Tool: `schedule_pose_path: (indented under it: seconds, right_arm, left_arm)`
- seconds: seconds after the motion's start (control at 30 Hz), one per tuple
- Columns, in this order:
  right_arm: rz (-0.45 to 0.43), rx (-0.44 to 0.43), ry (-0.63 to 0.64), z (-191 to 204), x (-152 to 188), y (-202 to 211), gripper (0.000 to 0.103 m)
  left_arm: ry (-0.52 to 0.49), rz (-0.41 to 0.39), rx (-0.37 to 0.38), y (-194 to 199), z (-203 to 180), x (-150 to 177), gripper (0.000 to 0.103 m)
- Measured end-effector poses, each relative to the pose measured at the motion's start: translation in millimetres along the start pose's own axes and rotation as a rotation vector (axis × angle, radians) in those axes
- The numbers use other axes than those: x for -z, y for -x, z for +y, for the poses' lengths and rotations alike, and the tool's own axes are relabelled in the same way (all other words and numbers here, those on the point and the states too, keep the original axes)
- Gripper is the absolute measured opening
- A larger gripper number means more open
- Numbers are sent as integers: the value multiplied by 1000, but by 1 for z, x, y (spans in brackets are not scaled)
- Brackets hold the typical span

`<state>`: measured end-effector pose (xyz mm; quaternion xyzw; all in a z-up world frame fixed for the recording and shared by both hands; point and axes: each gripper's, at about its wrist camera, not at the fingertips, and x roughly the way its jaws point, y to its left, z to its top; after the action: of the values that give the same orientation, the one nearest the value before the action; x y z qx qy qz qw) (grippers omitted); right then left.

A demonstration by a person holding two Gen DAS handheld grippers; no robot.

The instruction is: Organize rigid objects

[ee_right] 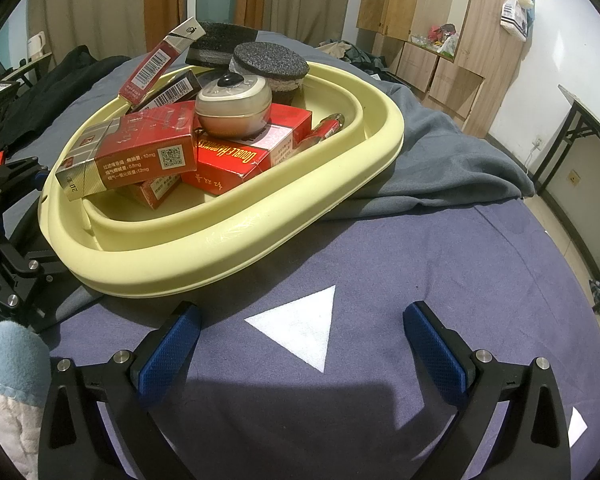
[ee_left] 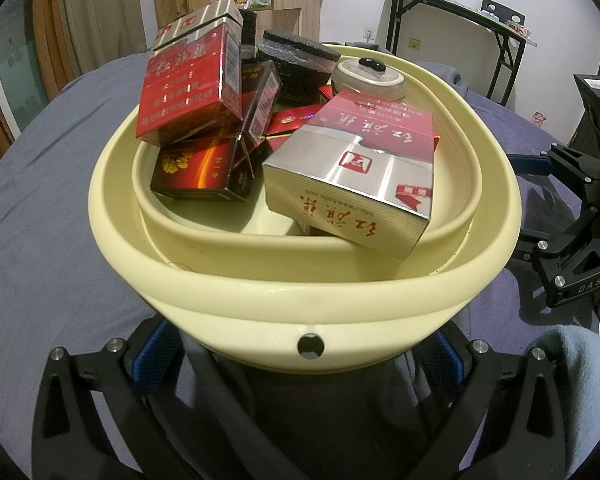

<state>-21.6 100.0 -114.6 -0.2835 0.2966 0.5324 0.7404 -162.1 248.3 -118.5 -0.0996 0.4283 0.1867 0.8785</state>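
Observation:
A cream collapsible basin (ee_left: 260, 280) (ee_right: 220, 256) sits on a blue cloth, piled with rigid items. In the left wrist view it holds a silver-and-red cigarette box (ee_left: 352, 184), a red box (ee_left: 188, 92) leaning on a dark red box (ee_left: 204, 172), black foam discs (ee_left: 300, 68) and a round jar (ee_left: 368, 76). From the right wrist view I see the jar (ee_right: 234, 108) resting on a red box (ee_right: 236, 160). My left gripper (ee_left: 298, 344) is open, its fingers spread beneath the basin's near rim. My right gripper (ee_right: 304, 340) is open over the bare cloth, just short of the basin.
A white triangle (ee_right: 300, 328) marks the cloth between the right fingers. A grey blanket (ee_right: 440, 160) lies bunched behind the basin. A folding table (ee_left: 460, 12) and wooden cabinets (ee_right: 440, 20) stand along the walls. A light blue sleeve (ee_right: 8, 360) shows at the left edge.

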Motion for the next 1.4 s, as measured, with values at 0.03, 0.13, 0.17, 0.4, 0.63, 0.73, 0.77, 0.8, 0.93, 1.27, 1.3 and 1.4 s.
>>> schedule_pose_path:
  seconds: [0.03, 0.13, 0.17, 0.4, 0.63, 0.73, 0.77, 0.8, 0.93, 1.27, 1.3, 1.4]
  right_arm:
    - [0, 0, 0, 0, 0, 0, 103]
    - [0, 0, 0, -1, 0, 0, 103]
    - [0, 1, 0, -2, 0, 0, 103]
    - [0, 0, 0, -2, 0, 0, 103]
    - [0, 0, 0, -3, 0, 1, 103]
    - [0, 0, 0, -8, -1, -1, 103]
    - [0, 0, 0, -5, 0, 0, 103]
    - [0, 0, 0, -4, 0, 0, 103]
    - [0, 0, 0, -5, 0, 1, 103]
    - [0, 0, 0, -8, 0, 1, 103]
    - [0, 0, 0, -7, 0, 1, 103]
    - [0, 0, 0, -7, 0, 1, 103]
  left_arm:
    - [0, 0, 0, 0, 0, 0, 103]
    - [0, 0, 0, 0, 0, 0, 103]
    - [0, 0, 0, 0, 0, 0, 103]
    - [0, 0, 0, 0, 0, 0, 103]
    - [0, 0, 0, -1, -1, -1, 103]
    - [0, 0, 0, 0, 0, 0, 103]
    - [0, 0, 0, 0, 0, 0, 103]
    - [0, 0, 0, 0, 0, 0, 103]
    - [0, 0, 0, -1, -1, -1, 103]
    - [0, 0, 0, 0, 0, 0, 103]
    - [0, 0, 0, 0, 0, 0, 103]
    - [0, 0, 0, 0, 0, 0, 103]
